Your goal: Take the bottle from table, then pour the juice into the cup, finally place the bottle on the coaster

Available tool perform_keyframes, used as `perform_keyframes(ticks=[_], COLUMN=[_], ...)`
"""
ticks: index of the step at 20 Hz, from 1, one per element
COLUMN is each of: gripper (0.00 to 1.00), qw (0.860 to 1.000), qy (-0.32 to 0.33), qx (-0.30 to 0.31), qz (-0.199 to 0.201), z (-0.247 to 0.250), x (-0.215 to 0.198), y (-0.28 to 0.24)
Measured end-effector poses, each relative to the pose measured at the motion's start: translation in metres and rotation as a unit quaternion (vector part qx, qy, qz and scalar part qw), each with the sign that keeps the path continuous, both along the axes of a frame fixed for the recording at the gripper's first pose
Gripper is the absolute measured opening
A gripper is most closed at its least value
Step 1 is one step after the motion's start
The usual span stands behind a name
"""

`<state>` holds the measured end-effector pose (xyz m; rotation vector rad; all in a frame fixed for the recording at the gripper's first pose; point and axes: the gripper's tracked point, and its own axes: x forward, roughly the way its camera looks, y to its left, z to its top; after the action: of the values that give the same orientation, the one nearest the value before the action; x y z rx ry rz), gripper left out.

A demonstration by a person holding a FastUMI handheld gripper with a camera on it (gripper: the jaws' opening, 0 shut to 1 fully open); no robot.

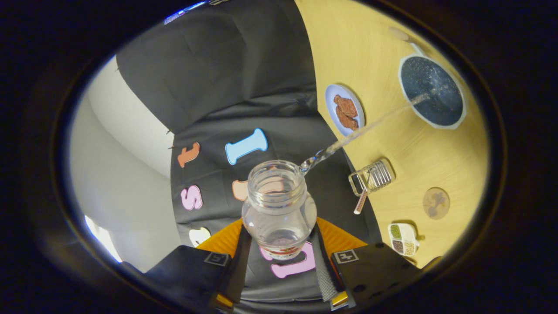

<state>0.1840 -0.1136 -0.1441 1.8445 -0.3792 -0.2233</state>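
Your gripper (279, 257) clamps the clear bottle (279, 207) between both fingers; its liquid stream (357, 133) arcs from the bottle's mouth into the dark cup (431, 91) beyond.

bottle (279, 209) base hidden between claw (281, 248) fingers

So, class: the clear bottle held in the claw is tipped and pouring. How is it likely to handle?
The bottle looks smooth and glossy, so it may slip in the claw, which presses both its sides. With a stream leaving it and little liquid showing inside, it is probably getting lighter. Its rounded body would likely roll if laid down.
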Motion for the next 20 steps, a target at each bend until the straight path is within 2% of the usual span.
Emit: perform_keyframes(ticks=[20], gripper=[0.71], qw=[0.999], qy=[-0.029], qx=[0.034], qz=[-0.017], z=[0.021], x=[0.001], y=[-0.006])
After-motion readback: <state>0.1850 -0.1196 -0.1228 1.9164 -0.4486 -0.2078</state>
